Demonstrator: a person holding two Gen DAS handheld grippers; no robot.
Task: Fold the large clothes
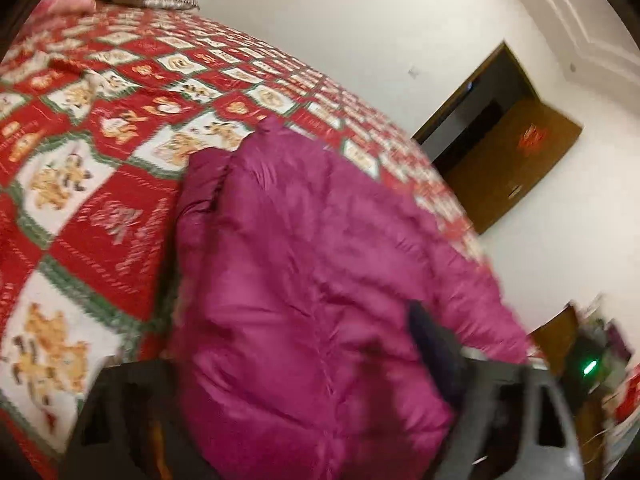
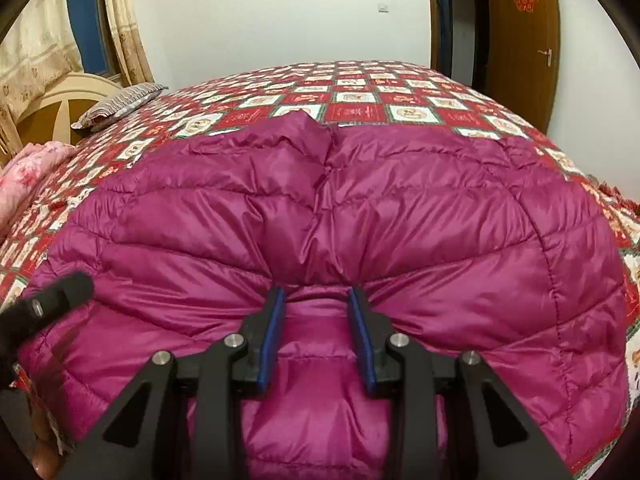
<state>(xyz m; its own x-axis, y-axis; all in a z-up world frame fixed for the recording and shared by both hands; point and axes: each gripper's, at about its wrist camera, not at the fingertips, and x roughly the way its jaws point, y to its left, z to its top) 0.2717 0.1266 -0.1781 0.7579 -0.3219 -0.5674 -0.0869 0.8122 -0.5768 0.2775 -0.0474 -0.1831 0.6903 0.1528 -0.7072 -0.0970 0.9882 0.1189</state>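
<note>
A magenta quilted down jacket (image 2: 320,216) lay spread on the red-and-white patchwork bedspread (image 2: 360,92), near its closest edge, well apart from the striped pillow (image 2: 120,104). Its shiny fabric showed horizontal stitched channels and puckered toward the right gripper (image 2: 316,300), whose blue-padded jaws pinched a bunched fold. The left gripper (image 1: 304,420) straddled the jacket's edge; in that blurred view, whether its jaws pressed the fabric could not be told.
</note>
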